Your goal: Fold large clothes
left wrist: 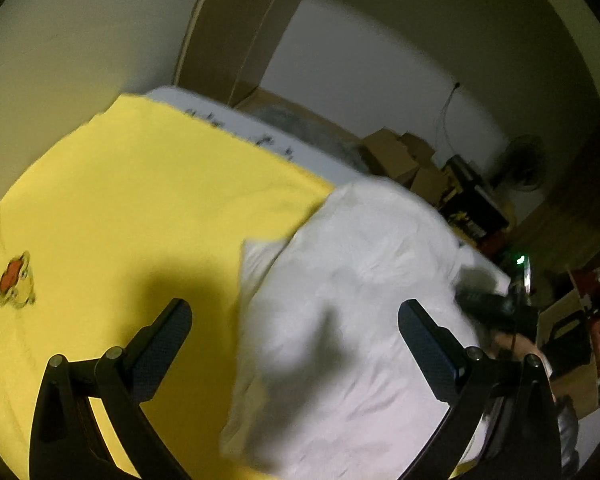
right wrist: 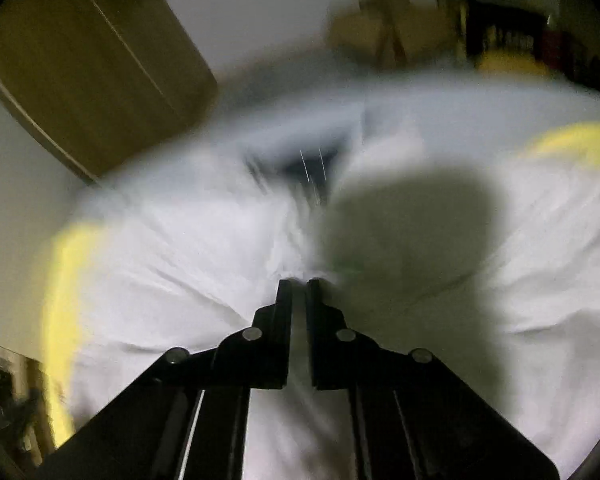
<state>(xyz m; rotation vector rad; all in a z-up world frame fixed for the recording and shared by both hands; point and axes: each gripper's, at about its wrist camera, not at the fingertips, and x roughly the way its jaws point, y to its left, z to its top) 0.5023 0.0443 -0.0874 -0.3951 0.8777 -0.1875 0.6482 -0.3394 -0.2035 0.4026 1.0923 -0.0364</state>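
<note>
Lying rumpled on a yellow sheet [left wrist: 120, 200], the white garment [left wrist: 360, 300] is pinched by the right claw [right wrist: 299, 282]; left claw [left wrist: 296, 316] gapes.

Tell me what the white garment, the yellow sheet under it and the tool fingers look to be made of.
White garment: soft matte woven cloth, likely cotton; it creases finely. Yellow sheet: matte fabric, lying smooth, printed duck. Left tool fingers: rigid black, textured pads, probably plastic.
</note>
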